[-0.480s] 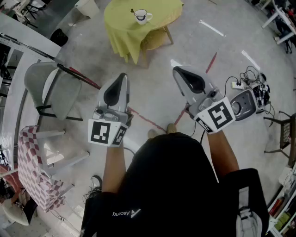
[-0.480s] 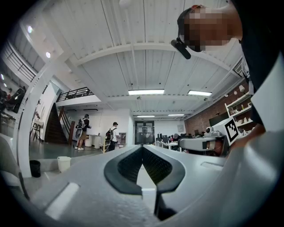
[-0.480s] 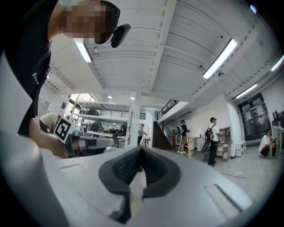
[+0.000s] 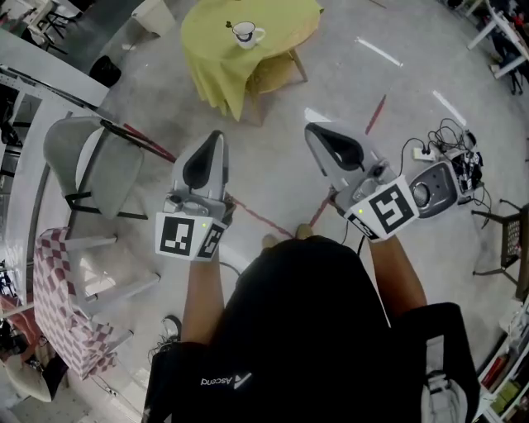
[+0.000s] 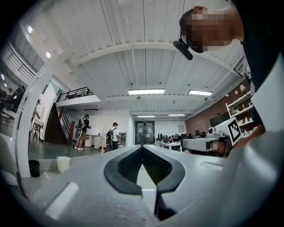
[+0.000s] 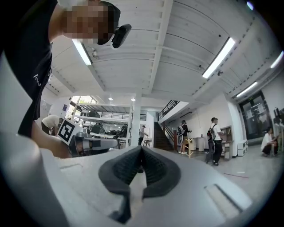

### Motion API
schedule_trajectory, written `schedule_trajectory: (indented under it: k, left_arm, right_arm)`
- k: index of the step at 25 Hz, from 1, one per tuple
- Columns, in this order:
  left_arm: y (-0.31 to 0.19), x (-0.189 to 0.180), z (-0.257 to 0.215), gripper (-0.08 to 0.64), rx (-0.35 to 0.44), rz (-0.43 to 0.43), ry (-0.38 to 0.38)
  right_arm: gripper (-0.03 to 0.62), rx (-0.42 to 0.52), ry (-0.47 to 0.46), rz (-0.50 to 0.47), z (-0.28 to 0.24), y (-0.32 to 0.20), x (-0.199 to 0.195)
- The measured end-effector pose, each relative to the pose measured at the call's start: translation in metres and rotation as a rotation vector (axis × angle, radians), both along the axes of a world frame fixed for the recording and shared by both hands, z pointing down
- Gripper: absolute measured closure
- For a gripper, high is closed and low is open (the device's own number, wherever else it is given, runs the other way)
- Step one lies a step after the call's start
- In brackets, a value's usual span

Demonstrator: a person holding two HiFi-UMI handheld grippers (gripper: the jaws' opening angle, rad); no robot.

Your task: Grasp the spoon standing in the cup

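Note:
A white cup (image 4: 245,34) stands on a round table under a yellow cloth (image 4: 216,58), far ahead at the top of the head view. A dark spoon (image 4: 231,26) stands in the cup, its handle leaning left. My left gripper (image 4: 216,137) is held at waist height over the floor, shut with nothing in it. My right gripper (image 4: 311,131) is level with it, also shut and empty. Both point toward the table from well short of it. In the left gripper view (image 5: 142,148) and the right gripper view (image 6: 141,148) the pads meet, and only ceiling and hall show beyond.
A grey chair (image 4: 91,161) stands left of me, and a red checked cloth (image 4: 51,289) lies lower left. A grey device with tangled cables (image 4: 446,169) lies on the floor at right. Red tape lines (image 4: 376,113) cross the concrete floor. People stand far off in the hall (image 6: 214,139).
The table and cup have shifted slightly up and left in the head view. Both grippers hold nearly the same place and stay shut.

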State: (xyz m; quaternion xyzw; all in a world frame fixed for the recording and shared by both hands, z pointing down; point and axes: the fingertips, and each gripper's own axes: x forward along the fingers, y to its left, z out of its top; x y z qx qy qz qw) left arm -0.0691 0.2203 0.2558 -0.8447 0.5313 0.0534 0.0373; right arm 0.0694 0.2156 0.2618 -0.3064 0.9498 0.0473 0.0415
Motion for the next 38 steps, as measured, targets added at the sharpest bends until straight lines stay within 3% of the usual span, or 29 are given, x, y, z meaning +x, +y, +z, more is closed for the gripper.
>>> schedule_trajectory:
  k: [10,14,23,31,38]
  left_arm:
    - [-0.039,0.049,-0.011,0.551,0.027,-0.034,-0.031]
    - [-0.059,0.048,-0.010,0.551,0.024,-0.051,-0.027]
    - [-0.152,0.017,0.011,0.551,0.014,-0.050,-0.010]
    - [-0.303,-0.044,0.029,0.551,-0.018,-0.044,-0.033]
    - [-0.420,-0.086,0.061,0.549,-0.113,-0.012,-0.040]
  right_arm:
    - [0.589,0.038,-0.003,-0.045,-0.002,-0.034,0.052]
    - [0.589,0.048,0.006,-0.054,-0.003,-0.052,0.055]
    - [0.589,0.028,0.009,-0.037,0.011,-0.137,0.026]
    - [0.589,0.020,0.043,-0.011,0.013,-0.280,-0.035]
    - [0.589,-0.011,0.082,0.020,0.020,-0.396,-0.093]
